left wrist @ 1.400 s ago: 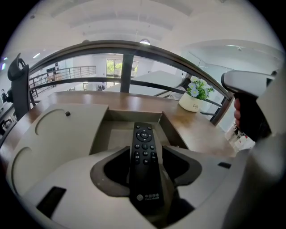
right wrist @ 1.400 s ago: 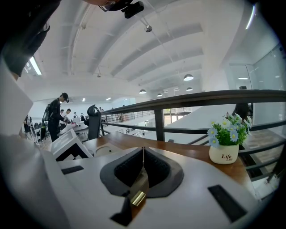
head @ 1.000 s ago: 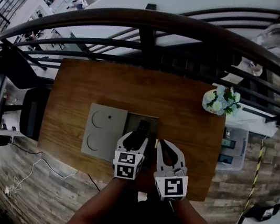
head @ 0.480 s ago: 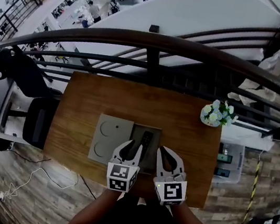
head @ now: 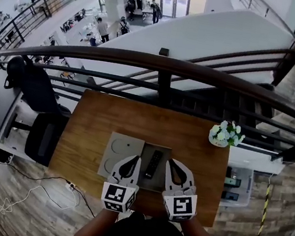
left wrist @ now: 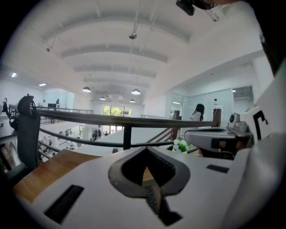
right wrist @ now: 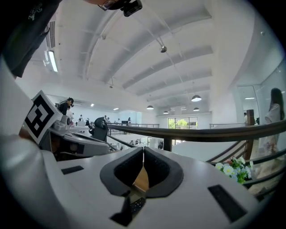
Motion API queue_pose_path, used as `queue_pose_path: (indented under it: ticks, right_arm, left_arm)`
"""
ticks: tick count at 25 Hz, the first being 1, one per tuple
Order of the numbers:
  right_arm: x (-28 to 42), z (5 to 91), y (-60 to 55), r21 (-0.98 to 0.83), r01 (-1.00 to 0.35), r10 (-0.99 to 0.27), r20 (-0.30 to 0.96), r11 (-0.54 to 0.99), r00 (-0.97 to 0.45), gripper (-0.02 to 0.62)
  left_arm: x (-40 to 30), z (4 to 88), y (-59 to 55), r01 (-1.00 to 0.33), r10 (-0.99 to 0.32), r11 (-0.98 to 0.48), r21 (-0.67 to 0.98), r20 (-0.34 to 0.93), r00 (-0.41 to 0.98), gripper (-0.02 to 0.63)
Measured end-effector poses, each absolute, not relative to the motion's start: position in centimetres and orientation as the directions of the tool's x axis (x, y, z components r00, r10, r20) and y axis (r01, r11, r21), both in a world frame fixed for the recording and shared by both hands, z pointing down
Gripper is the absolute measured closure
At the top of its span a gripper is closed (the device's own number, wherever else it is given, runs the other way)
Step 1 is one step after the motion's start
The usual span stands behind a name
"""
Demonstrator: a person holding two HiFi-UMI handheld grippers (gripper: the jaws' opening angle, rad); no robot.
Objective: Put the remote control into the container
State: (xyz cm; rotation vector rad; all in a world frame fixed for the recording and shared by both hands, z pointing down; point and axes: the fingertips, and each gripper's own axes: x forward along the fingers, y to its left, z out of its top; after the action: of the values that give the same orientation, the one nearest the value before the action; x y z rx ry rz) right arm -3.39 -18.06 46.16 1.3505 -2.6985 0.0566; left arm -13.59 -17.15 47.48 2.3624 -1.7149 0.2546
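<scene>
Left gripper (head: 132,160) rose clear, jaws just closing on nothing; remote control (head: 152,164) lies in container (head: 145,152); right gripper (head: 175,166) clenched empty. Task looks done.

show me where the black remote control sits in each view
Head view: the black remote control lies in the grey open container, just below centre.
Left gripper view: a sliver of the remote low centre, under the jaw tips.
Right gripper view: a sliver low centre.
Shared landmark: the white flower bunch.
</scene>
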Motion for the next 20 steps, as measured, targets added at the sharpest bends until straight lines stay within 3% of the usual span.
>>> queue_pose_path:
  ticks: [10,20]
  right_arm:
    - [-4.1,41.3,-17.7,0.092,-0.799,-0.801,-0.010,0.595,-0.598,0.568]
    - [-3.8,41.3,-17.5,0.091,-0.799,-0.802,-0.004,0.595,-0.597,0.568]
  left_arm:
    - [-12.9,43.3,-16.7,-0.939,-0.930,-0.339,-0.059,0.171,0.325,0.598]
    - [-12.2,42.9,-16.6,-0.935,-0.929,-0.349,-0.065,0.151,0.336,0.598]
